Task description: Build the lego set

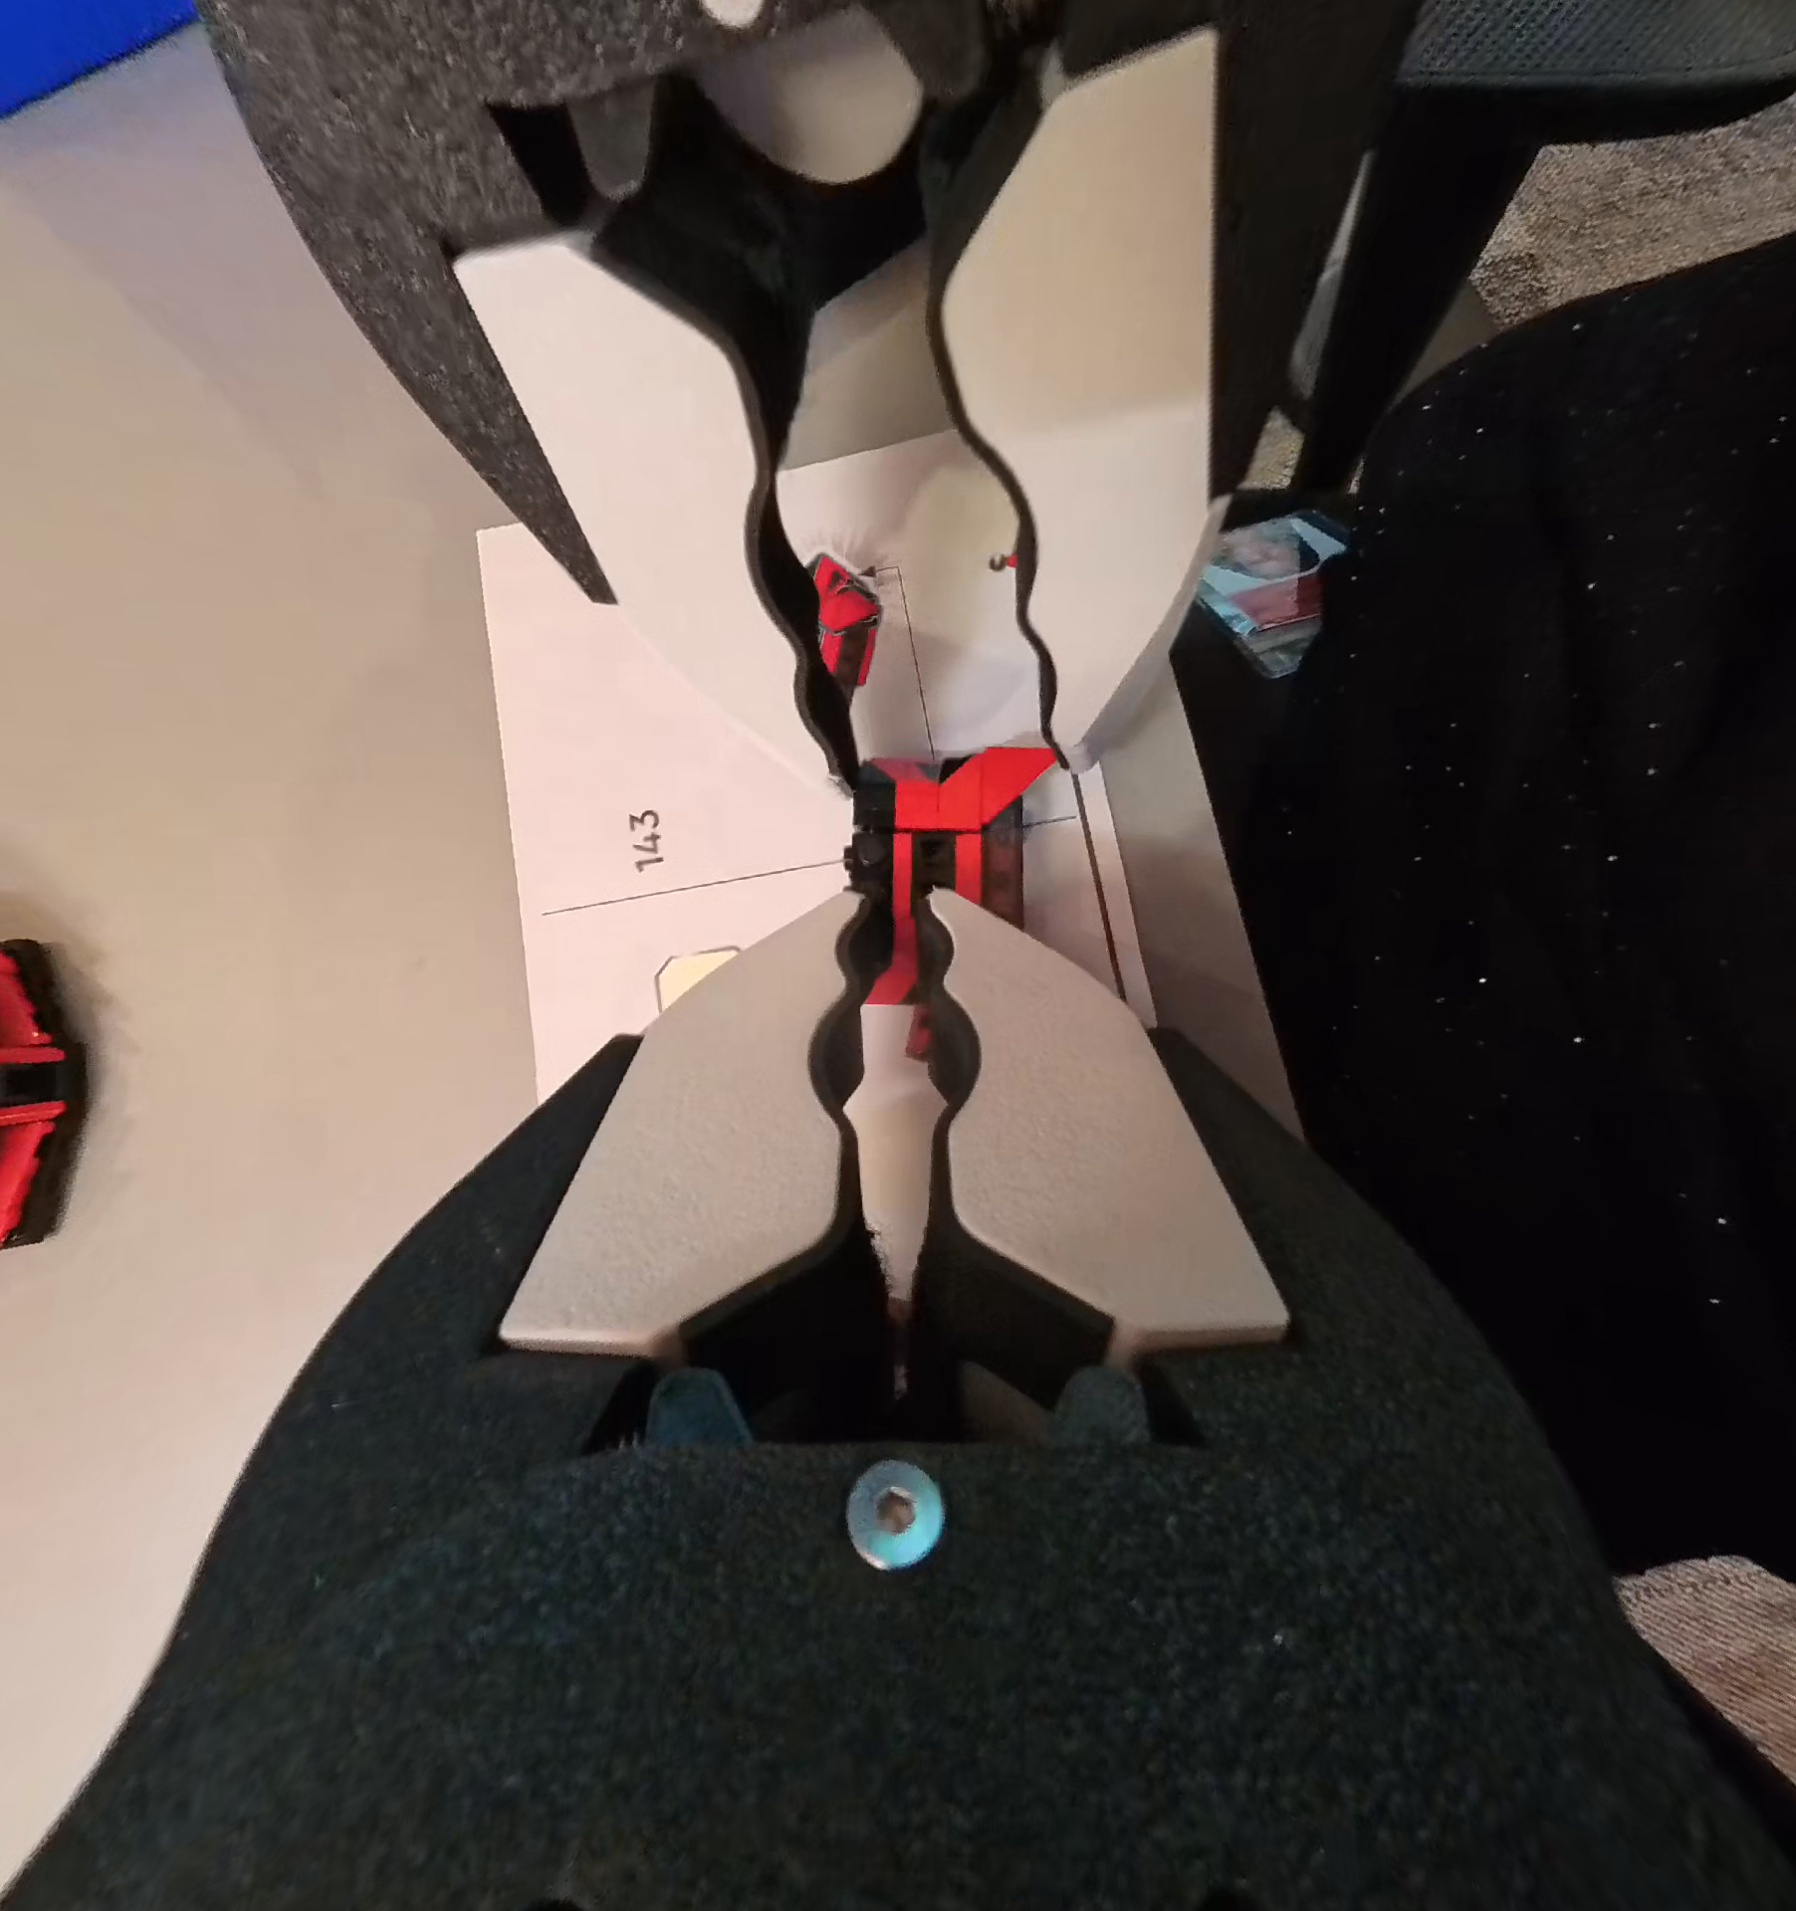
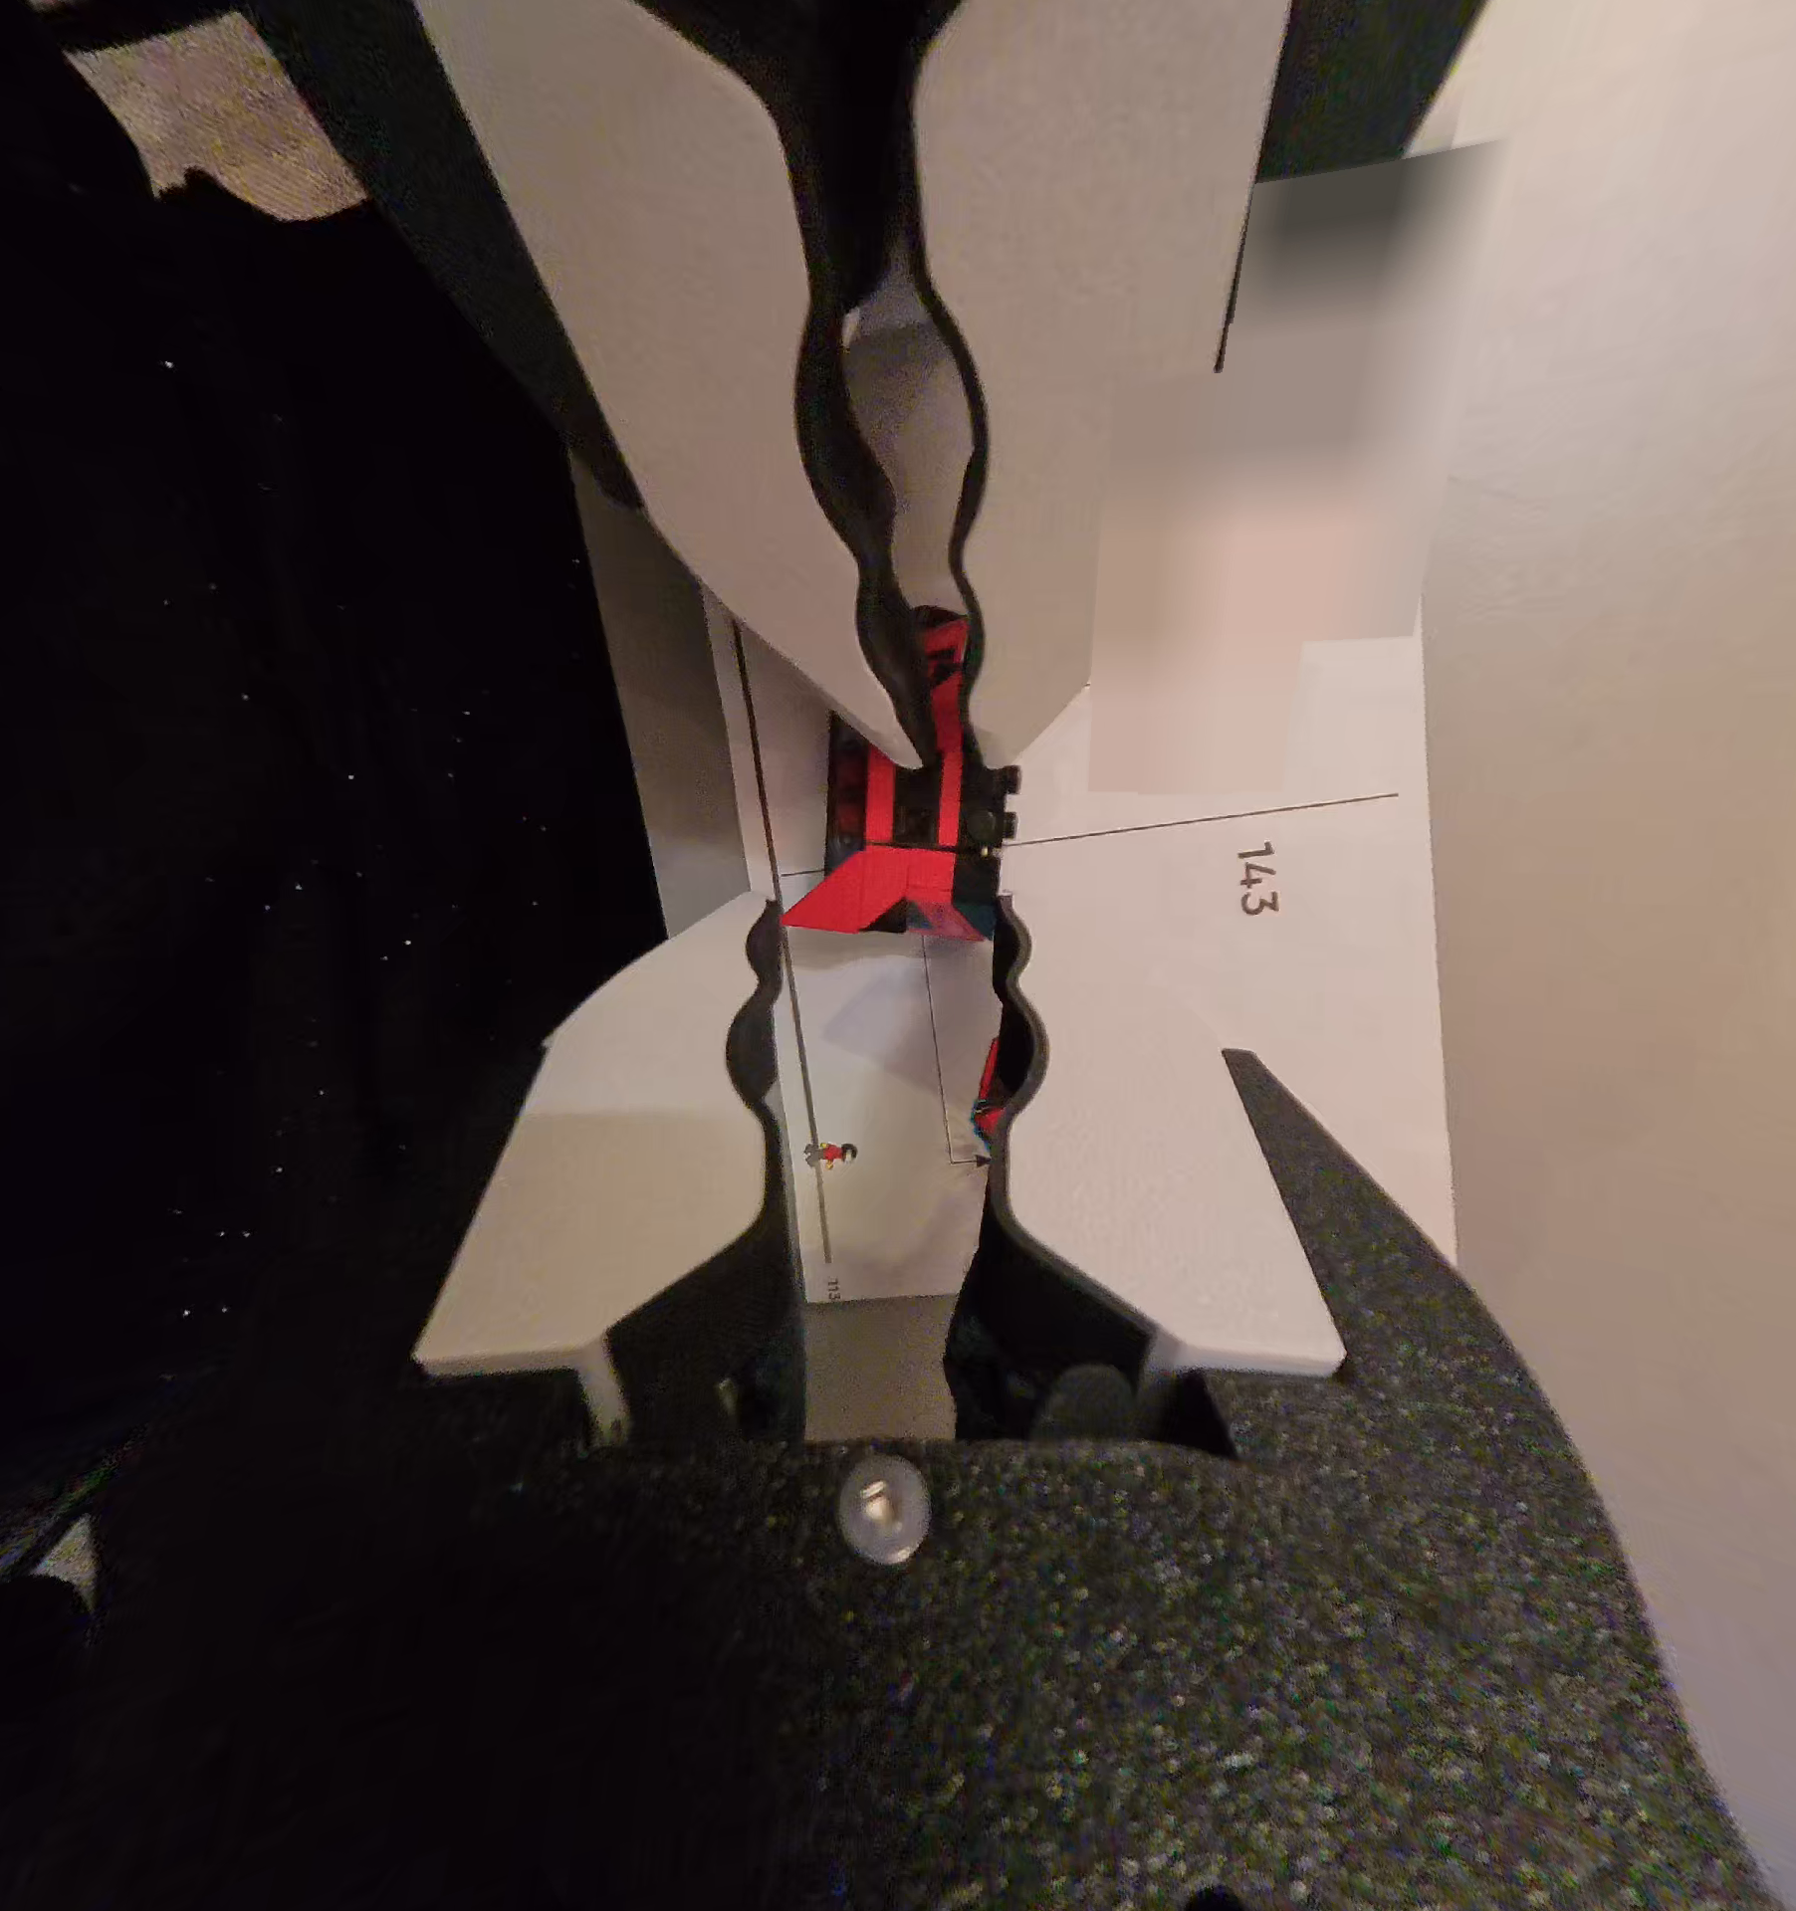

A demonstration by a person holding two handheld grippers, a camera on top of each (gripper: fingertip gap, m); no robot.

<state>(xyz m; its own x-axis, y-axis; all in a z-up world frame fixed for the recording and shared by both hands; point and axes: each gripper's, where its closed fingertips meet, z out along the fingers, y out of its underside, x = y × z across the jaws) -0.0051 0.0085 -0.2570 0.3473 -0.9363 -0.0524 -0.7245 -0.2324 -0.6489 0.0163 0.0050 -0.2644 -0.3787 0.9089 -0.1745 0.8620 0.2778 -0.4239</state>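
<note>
Fingers of the left gripper [image 1: 894, 910] pinch the near end of a red-and-black lego piece [image 1: 935, 827], held in the air just above the booklet [image 1: 604, 724]. From the far side of that piece, the right gripper [image 2: 889, 910] closes on its red wedge end, so both sets of fingers meet head-on across it. The piece's long axis seems to run along the line between the two grippers, though the fingers hide much of it. Neither gripper is nearer; each has its own end. The next push would likely be straight along that axis, pressing the two halves together. Well to the left of the booklet, a second lego assembly [image 1: 4, 1096] sits on the tabletop [image 1: 201, 620].
</note>
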